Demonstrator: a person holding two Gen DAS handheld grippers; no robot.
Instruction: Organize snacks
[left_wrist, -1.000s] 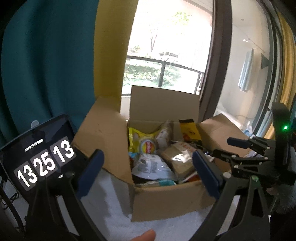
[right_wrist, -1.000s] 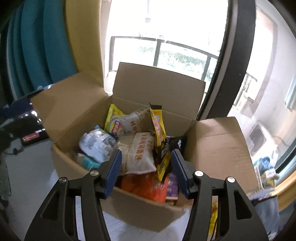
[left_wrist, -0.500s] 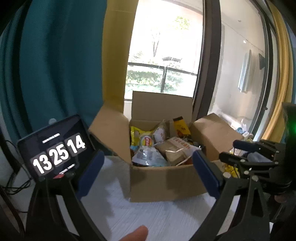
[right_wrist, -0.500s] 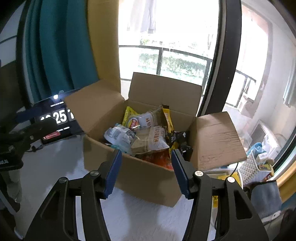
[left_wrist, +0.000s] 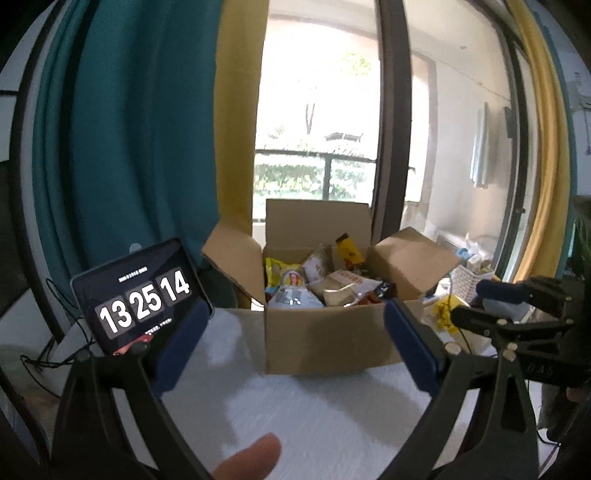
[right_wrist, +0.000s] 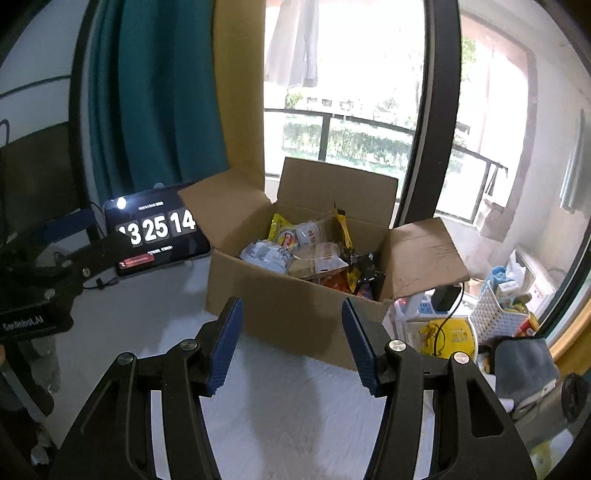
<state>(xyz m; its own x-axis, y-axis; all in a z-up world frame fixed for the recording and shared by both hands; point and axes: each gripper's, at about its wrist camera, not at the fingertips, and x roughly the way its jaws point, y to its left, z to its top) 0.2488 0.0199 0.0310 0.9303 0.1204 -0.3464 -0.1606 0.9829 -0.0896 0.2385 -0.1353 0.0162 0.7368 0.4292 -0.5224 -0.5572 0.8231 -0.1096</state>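
An open cardboard box (left_wrist: 325, 339) (right_wrist: 291, 306) stands on the white tabletop with its flaps spread. Inside lie several snack packs: a yellow bag (right_wrist: 282, 230), a grey-white bag (right_wrist: 264, 254), a beige pack (right_wrist: 321, 258) and an upright yellow-black packet (left_wrist: 349, 253). My left gripper (left_wrist: 295, 343) is open and empty, its blue pads wide apart, well in front of the box. My right gripper (right_wrist: 291, 347) is open and empty too, short of the box's near wall. Each gripper shows at the edge of the other's view.
A tablet showing a clock (left_wrist: 142, 295) (right_wrist: 159, 229) leans left of the box. Teal and yellow curtains (left_wrist: 147, 129) hang behind, beside a tall window. Off the table's right side are a white basket (right_wrist: 498, 314), a power strip and yellow items. A fingertip (left_wrist: 251, 458) shows at the bottom.
Both grippers have pulled back from the box, which now looks smaller and farther away. More white tabletop shows in front of it. Both jaws kept the same width.
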